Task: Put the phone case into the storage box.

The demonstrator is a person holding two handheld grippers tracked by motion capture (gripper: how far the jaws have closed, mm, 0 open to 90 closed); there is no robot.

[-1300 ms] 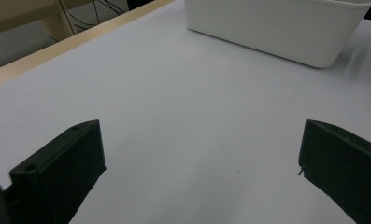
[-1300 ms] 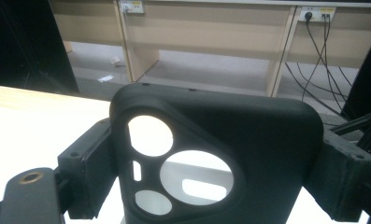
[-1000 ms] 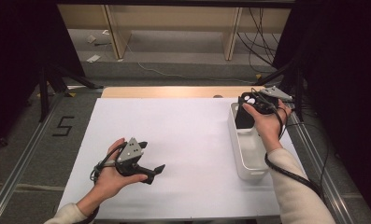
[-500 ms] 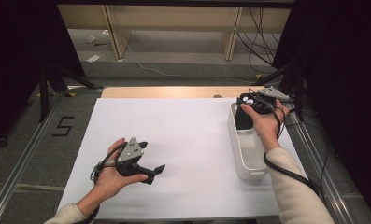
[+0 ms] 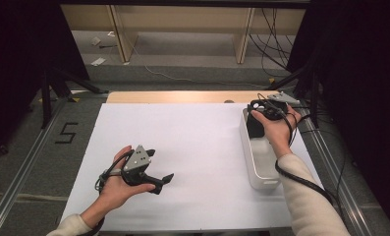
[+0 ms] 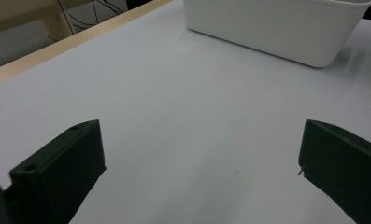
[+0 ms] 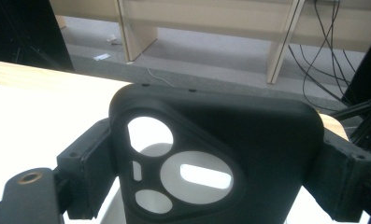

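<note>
The right gripper (image 5: 255,127) with its black phone case (image 7: 216,158) edged slightly toward the person.

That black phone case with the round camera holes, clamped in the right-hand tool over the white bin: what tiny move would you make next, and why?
Probably lift it a little higher. The right gripper clamps the black phone case by its sides, low over the white plastic bin, while the left gripper rests open on the white table.
</note>
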